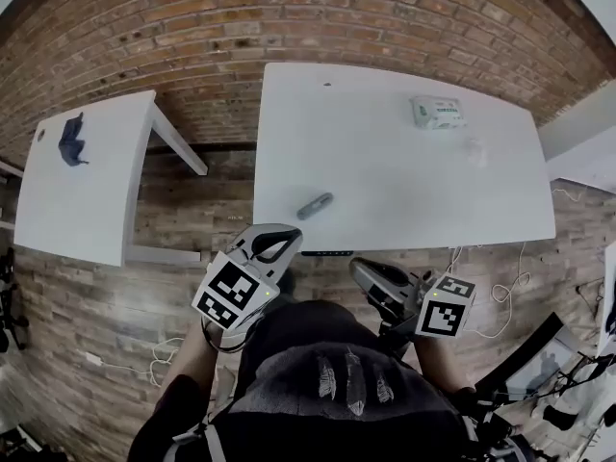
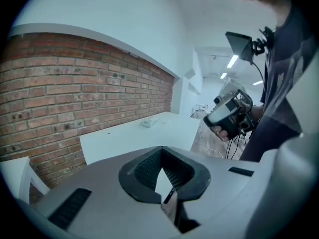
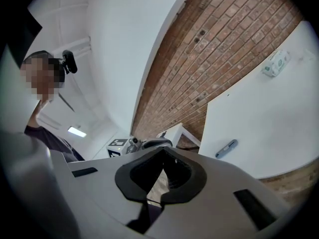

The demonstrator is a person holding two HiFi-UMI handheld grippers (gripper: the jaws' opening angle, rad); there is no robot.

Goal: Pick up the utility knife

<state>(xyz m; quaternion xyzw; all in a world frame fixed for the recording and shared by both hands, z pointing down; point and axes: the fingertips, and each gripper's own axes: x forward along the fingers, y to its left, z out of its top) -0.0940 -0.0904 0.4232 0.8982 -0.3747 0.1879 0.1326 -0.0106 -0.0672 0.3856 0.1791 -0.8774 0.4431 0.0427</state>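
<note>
The utility knife (image 1: 315, 205) lies slanting near-left to far-right at the table's (image 1: 404, 176) near edge, closer to the left gripper (image 1: 276, 243) than the right gripper (image 1: 364, 271) — both closed, empty.

Brick wall (image 1: 289, 8), brick-look floor (image 1: 106, 325); large white table (image 1: 385, 171), smaller white table (image 1: 87, 191); ceiling striplights (image 2: 232, 61).

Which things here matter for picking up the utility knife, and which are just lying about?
Job: utility knife on the big white table; left gripper and right gripper, both shut and empty.
Lying about: white packet; dark blue thing on the side table.
</note>
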